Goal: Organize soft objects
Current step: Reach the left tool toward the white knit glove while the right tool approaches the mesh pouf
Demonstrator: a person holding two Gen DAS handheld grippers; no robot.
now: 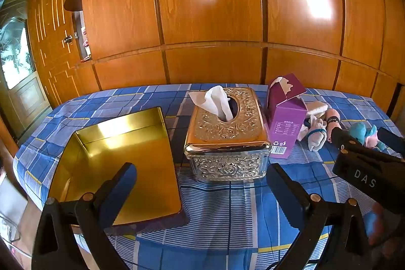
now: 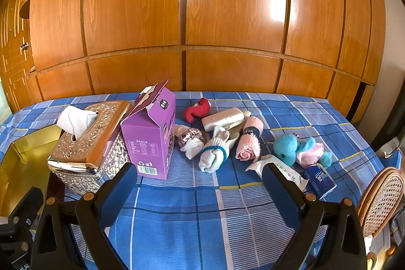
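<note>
Soft things lie scattered on the blue checked cloth: a red plush [image 2: 197,109], a white rolled cloth [image 2: 222,118], a pink rolled towel [image 2: 249,138], white socks with a teal band [image 2: 214,152], a satin scrunchie [image 2: 189,137] and a blue and pink plush [image 2: 298,148]. An empty gold tin tray [image 1: 126,158] rests at the left. My left gripper [image 1: 201,189] hangs open above the cloth between tray and tissue box. My right gripper [image 2: 200,189] is open, short of the socks and holding nothing; its black body [image 1: 367,163] enters the left wrist view from the right.
An ornate metal tissue box [image 1: 225,136] and an open purple carton [image 2: 152,136] stand mid-table. A white packet [image 2: 276,166] and a small blue pack [image 2: 320,179] lie near the right fingertip. A wicker chair back [image 2: 382,199] stands at the right edge. Wooden wardrobe doors rise behind.
</note>
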